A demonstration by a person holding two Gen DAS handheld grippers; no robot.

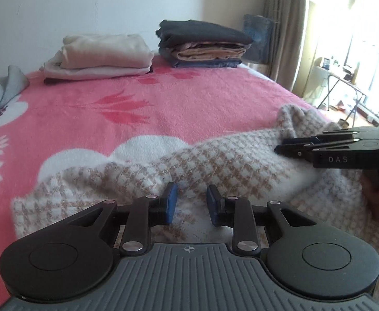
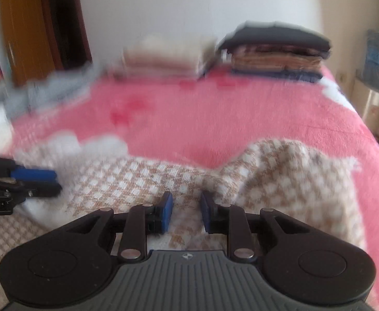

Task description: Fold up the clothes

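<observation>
Checked knit garment [image 1: 215, 160] lies rumpled on the near side of the bed [image 1: 163, 98], with 1 ridge bunched up toward the right. It looks soft, thick and limp, probably light; it'll sag and drag on the fleece, so grab at a hem or corner edge, not mid-panel. Left gripper [image 1: 190, 203]: jaws part open, nothing between them, low over the knit. Right gripper [image 2: 185, 211]: same, released with a modest gap, empty. 2 folded stacks [image 1: 205, 44] sit at the far side.
</observation>
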